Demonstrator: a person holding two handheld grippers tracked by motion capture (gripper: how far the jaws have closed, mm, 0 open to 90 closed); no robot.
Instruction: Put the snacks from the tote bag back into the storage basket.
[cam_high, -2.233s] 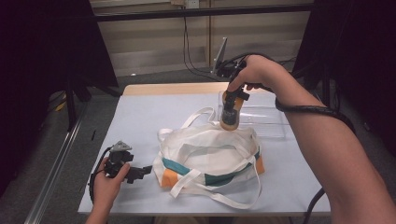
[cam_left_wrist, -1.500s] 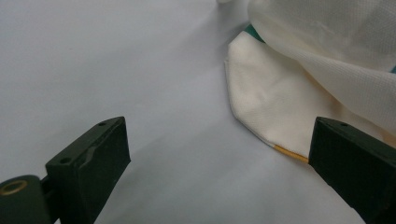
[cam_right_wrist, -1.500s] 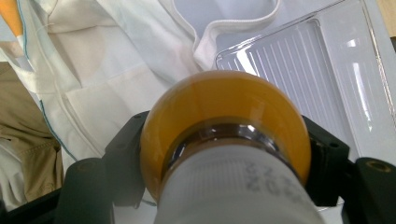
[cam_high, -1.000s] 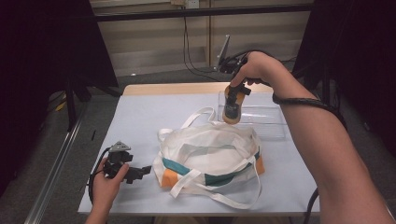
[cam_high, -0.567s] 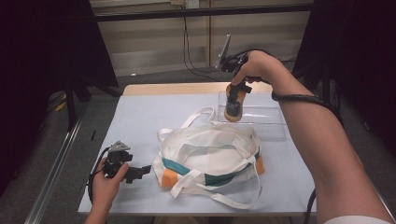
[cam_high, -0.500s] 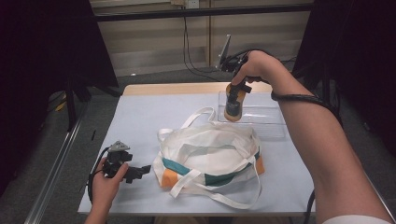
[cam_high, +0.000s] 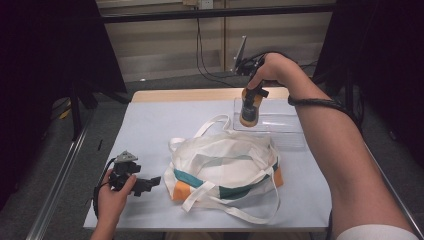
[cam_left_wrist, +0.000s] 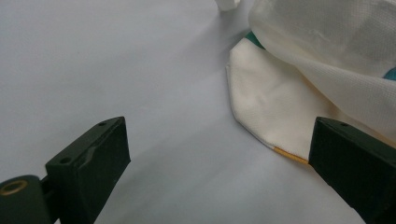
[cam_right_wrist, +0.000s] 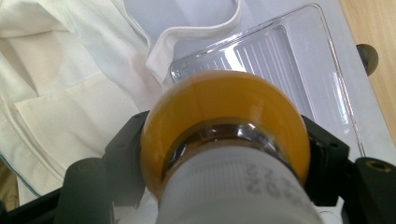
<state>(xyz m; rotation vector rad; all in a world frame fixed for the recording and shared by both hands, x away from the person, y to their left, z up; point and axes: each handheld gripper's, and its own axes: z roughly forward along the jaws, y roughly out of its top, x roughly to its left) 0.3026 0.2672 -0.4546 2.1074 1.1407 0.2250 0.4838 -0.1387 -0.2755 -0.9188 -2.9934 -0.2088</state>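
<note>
My right gripper (cam_high: 251, 95) is shut on an orange bottle (cam_high: 248, 111) with a pale label (cam_right_wrist: 243, 186), holding it upright above the near left corner of a clear plastic tray (cam_high: 280, 120). In the right gripper view the bottle's rounded orange end (cam_right_wrist: 224, 107) sits between the black jaws, over the tray (cam_right_wrist: 299, 65). A white cloth bag (cam_high: 225, 160) with teal and orange trim lies on the table in front of the tray. My left gripper (cam_high: 150, 184) rests open on the table beside the bag's left corner (cam_left_wrist: 266, 112), jaws wide apart with nothing between them.
The table top (cam_high: 150, 125) is pale grey-white with a wooden strip along its far edge (cam_high: 180, 95). The bag's long white straps (cam_high: 240, 212) trail toward the front edge. Dark frames and cables stand behind and to the left of the table.
My right gripper has carried the orange bottle from above the bag toward the far right, over the clear tray. The left gripper has stayed in place.
</note>
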